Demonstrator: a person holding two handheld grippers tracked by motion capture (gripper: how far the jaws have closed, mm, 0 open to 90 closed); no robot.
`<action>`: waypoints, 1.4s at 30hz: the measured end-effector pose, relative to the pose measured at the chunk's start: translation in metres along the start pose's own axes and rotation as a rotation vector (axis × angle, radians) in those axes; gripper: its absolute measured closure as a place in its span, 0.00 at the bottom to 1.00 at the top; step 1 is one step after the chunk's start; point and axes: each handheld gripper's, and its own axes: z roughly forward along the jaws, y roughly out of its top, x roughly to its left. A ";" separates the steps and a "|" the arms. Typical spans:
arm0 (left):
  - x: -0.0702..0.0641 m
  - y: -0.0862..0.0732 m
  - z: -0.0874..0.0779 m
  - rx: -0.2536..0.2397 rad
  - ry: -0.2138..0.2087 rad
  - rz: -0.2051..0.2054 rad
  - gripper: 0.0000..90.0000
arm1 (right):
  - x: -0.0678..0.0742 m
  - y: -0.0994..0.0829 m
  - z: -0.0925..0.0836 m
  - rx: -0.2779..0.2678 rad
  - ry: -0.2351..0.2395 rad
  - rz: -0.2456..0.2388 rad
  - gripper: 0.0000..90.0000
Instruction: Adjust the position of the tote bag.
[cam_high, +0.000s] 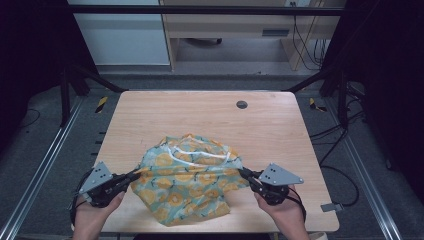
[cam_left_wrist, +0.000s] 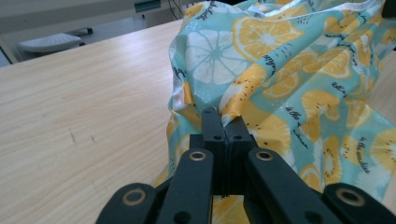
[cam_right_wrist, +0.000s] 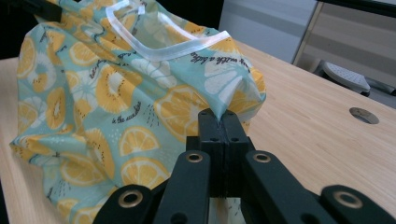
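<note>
Lemon-print garment (cam_high: 187, 182) lay bunched near the table's (cam_high: 150, 110) front edge, pinched at opposite sides by left gripper (cam_high: 134, 176) and right gripper (cam_high: 245, 173), fingers clamped on fabric; spreading it flat looked unfinished.

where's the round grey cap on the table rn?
In the high view the round grey cap sits on the far part of the table, right of centre, beyond the lemon-print cloth and clear of it.

Left tool (cam_high: 136, 174), right tool (cam_high: 243, 172): black jaws, brass-ringed pivots, grey triangular plates, black cables.
</note>
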 end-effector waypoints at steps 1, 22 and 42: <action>-0.001 -0.001 0.000 0.002 -0.004 0.000 1.00 | 0.001 -0.001 0.000 0.002 0.001 -0.006 1.00; -0.004 -0.019 0.010 0.169 -0.091 0.049 1.00 | 0.004 -0.028 -0.002 0.124 0.108 -0.028 1.00; -0.008 -0.029 0.042 0.343 -0.080 0.141 0.99 | 0.003 -0.040 0.013 0.246 0.117 -0.051 1.00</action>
